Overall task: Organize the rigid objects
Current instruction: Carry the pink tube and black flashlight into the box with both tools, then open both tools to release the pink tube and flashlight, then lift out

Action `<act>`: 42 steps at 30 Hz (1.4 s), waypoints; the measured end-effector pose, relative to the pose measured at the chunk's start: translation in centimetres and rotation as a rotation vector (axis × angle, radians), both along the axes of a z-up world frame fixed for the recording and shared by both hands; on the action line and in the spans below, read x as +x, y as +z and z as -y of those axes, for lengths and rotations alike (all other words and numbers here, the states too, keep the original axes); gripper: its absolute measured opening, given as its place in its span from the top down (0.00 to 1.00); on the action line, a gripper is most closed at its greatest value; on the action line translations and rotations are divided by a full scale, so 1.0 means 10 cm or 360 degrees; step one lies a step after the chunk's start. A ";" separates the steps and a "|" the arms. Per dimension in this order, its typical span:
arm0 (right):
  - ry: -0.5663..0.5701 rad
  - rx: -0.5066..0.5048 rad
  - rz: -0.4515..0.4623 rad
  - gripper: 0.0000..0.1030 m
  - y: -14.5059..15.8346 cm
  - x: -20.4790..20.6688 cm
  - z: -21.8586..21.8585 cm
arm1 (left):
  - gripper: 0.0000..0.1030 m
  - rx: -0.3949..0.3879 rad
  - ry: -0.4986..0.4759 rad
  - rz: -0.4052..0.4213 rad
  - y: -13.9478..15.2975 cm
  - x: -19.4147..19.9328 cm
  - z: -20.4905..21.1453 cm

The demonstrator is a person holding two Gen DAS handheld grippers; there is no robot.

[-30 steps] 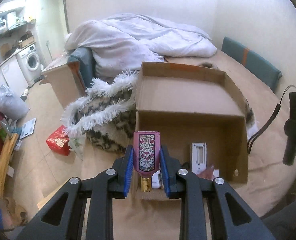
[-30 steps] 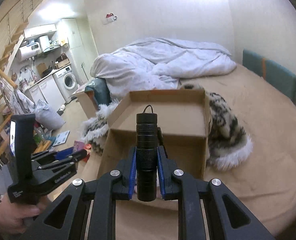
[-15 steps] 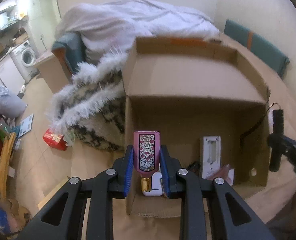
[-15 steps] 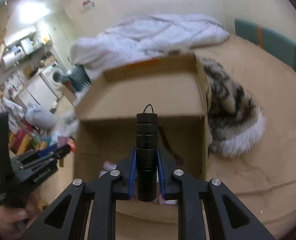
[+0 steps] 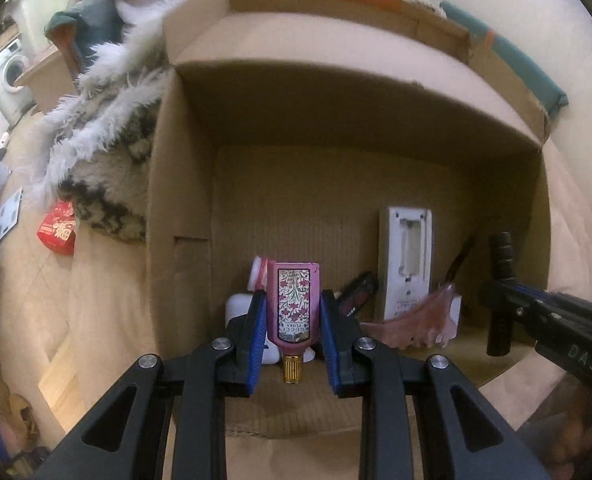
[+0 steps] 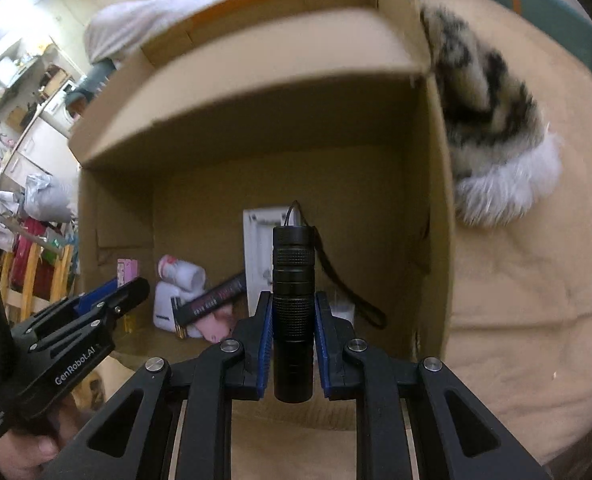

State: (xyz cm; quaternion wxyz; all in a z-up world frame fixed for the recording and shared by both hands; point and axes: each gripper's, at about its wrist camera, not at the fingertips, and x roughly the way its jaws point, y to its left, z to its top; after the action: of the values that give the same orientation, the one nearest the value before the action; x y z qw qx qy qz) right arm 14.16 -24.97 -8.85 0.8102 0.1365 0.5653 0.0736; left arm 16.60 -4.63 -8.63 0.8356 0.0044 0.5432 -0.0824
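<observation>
One open brown cardboard box (image 5: 184,208) lies on a bed covered in tan fabric (image 6: 515,300), and both grippers point down into it. The left gripper (image 5: 292,328) is clamped on one pink perfume bottle with a floral label and a gold cap (image 5: 293,304), held cap toward the camera just above the box floor near the left wall. The right gripper (image 6: 294,320) is closed around one black cylindrical flashlight with a knurled body (image 6: 293,276), whose black wrist cord (image 6: 347,292) hangs down toward the box floor.

Counted on the box floor: one white rectangular plastic device (image 5: 405,256) leaning against the back wall, one black tube with red lettering (image 6: 212,300), one small white bottle with a pink pattern (image 6: 182,272), one white rounded case (image 5: 238,308) and one translucent pink plastic piece (image 5: 419,320). They are bunched along the near side, several touching.

Outside the box, one fur-trimmed patterned garment (image 6: 487,120) presses against its right wall, and one white duvet (image 6: 144,12) lies beyond it.
</observation>
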 end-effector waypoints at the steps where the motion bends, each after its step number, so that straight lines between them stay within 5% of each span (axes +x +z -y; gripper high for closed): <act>1: 0.0001 0.0002 -0.0020 0.80 -0.03 0.00 0.00 | 0.78 0.0009 0.0000 -0.0019 -0.03 0.00 0.01; 9: -0.0027 -0.0004 -0.0147 0.80 -0.22 0.00 0.05 | 0.78 0.0069 0.0026 -0.0074 -0.17 0.02 0.04; 19: -0.0021 -0.0021 -0.0112 0.80 -0.20 0.03 -0.01 | 0.76 0.0131 0.0006 -0.0042 -0.18 0.02 0.08; 22: -0.0013 -0.0020 -0.0068 0.78 -0.13 0.05 -0.04 | 0.57 0.0129 0.0015 -0.0045 -0.14 -0.01 0.10; 24: -0.0006 -0.0036 -0.0044 0.65 -0.10 0.05 -0.07 | 0.44 0.0113 0.0014 -0.0030 -0.09 -0.06 0.07; 25: -0.0009 -0.0045 -0.0030 0.38 -0.08 0.05 -0.08 | 0.43 0.0096 0.0002 -0.0024 -0.05 -0.08 0.07; 26: -0.0021 -0.0051 -0.0002 0.24 -0.06 0.04 -0.08 | 0.43 0.0062 -0.0028 -0.0024 -0.01 -0.09 0.08; 28: -0.0035 -0.0052 0.0036 0.21 -0.01 0.05 -0.09 | 0.42 0.0010 -0.0084 -0.0030 0.05 -0.13 0.11; 31: -0.0067 -0.0043 0.0135 0.00 0.11 0.01 -0.08 | 0.42 0.0017 -0.0113 -0.0018 0.15 -0.20 0.10; 42: -0.0131 -0.0103 0.0419 0.00 0.63 -0.44 0.03 | 0.36 0.0069 0.0018 0.0022 0.55 -0.62 -0.23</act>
State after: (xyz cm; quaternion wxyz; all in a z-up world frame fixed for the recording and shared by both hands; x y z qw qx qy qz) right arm 9.79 -25.25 -2.50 0.8837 0.1225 0.4501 0.0392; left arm 10.36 -2.36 -3.08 0.8394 0.0199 0.5391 -0.0659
